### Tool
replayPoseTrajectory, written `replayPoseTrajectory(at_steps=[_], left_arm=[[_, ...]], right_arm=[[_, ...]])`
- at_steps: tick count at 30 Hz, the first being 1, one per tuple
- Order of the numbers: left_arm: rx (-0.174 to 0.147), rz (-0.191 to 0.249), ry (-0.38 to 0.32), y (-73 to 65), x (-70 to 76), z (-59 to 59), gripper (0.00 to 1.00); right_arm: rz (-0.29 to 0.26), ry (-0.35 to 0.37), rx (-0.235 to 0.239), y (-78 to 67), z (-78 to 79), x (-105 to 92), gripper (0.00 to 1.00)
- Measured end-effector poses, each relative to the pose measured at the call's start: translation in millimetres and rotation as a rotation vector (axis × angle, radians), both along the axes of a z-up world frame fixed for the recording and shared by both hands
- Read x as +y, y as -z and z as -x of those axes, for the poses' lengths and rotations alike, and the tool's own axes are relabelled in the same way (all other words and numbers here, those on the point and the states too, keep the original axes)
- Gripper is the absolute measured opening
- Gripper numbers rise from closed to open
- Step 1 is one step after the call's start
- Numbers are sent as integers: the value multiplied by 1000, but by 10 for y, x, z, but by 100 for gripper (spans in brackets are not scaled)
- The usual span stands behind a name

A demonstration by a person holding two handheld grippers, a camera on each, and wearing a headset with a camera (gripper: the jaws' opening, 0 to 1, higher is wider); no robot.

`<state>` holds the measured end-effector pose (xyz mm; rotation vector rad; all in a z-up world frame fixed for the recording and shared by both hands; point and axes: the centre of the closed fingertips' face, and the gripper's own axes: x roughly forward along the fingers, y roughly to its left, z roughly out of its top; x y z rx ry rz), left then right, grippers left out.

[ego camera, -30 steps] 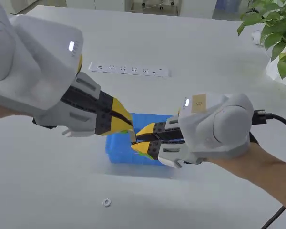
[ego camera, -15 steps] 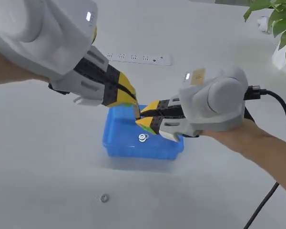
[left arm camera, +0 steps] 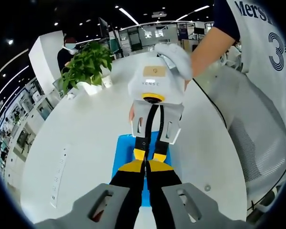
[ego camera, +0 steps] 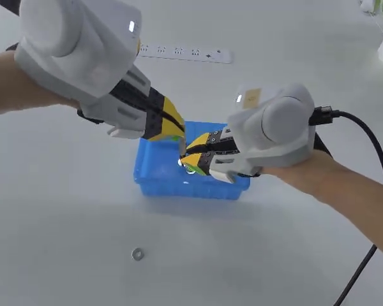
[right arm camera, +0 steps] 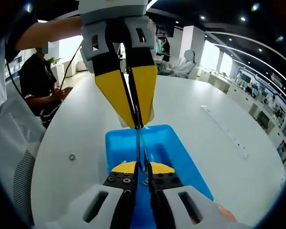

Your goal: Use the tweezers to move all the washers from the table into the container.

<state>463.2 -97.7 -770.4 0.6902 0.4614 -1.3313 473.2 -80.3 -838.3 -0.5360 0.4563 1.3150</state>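
Washer (ego camera: pixel 137 254), a small flat metal ring, lies alone on the smooth white worktop (ego camera: pixel 64 210), near and left of the container (ego camera: pixel 154 175) and well apart from both tongs. A second washer (ego camera: pixel 189 168) appears to lie inside the container, just under the tips of the right tongs (ego camera: pixel 186 162), partly hidden by them.

Readable writing is scarce. The left gripper view shows "Mers", cut off by the edge, and a large "3" on a person's white shirt (left arm camera: pixel 257 28). A tan label (ego camera: pixel 251 97) on the right gripper carries print too small to read.

The container is a shallow rectangular tray of glossy blue plastic. The tweezers (right arm camera: pixel 138 140) are thin, bright metal, running straight from the left tongs (ego camera: pixel 180 138) to the right tongs above the container's floor. Both tongs have black shanks with yellow wedge tips. Each pair is closed on the tweezers, the left at the far end and the right at the near end in the right gripper view.

A long white power strip (ego camera: pixel 182 52) lies at the far side, and a black cable (ego camera: pixel 364 137) trails to the right.
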Motion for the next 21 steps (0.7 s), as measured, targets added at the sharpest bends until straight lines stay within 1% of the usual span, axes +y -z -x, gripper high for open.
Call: replayPoseTrajectory(at_steps=[3,4,5,6,7,10,11,13,15,16,17,18,19,21], left_arm=[[8,-2,3,31,3,-9,5],[11,0,5,34,0,-8,5],[5,-9,9,52,-1,-10,6],[6,-13,10,63,1,-15,6],[10,-14,10,63,-12,3,6],[14,-13,9,69,-16,6,5],[17,-11,9,68,-21,13,5],[18,-12,8,68,-25,24,5],[21,-14,8,74,-18,35,5],[21,-15,10,72,-19,42,5],[10,-17,12,63,-13,44,5],[7,-16,12,44,-16,50,5],[3,-9,11,9,-29,65,5],[-2,-6,9,-18,-18,62,5]], right_arm=[[1,4,7,21,1,-9,9],[-2,3,15,21,13,-5,4],[-13,13,15,11,7,1,2],[-13,22,10,9,-15,-6,2],[-12,15,13,17,-5,-8,2],[-2,14,20,46,5,-19,5],[-3,13,10,44,2,-24,6],[-5,19,12,42,5,-34,7],[-6,24,4,27,-10,-48,8],[-11,26,9,14,-7,-49,9],[-17,25,15,5,3,-45,10],[-15,24,16,5,10,-42,11],[-12,18,7,-3,17,-36,12],[-15,14,6,-24,35,-18,12]])
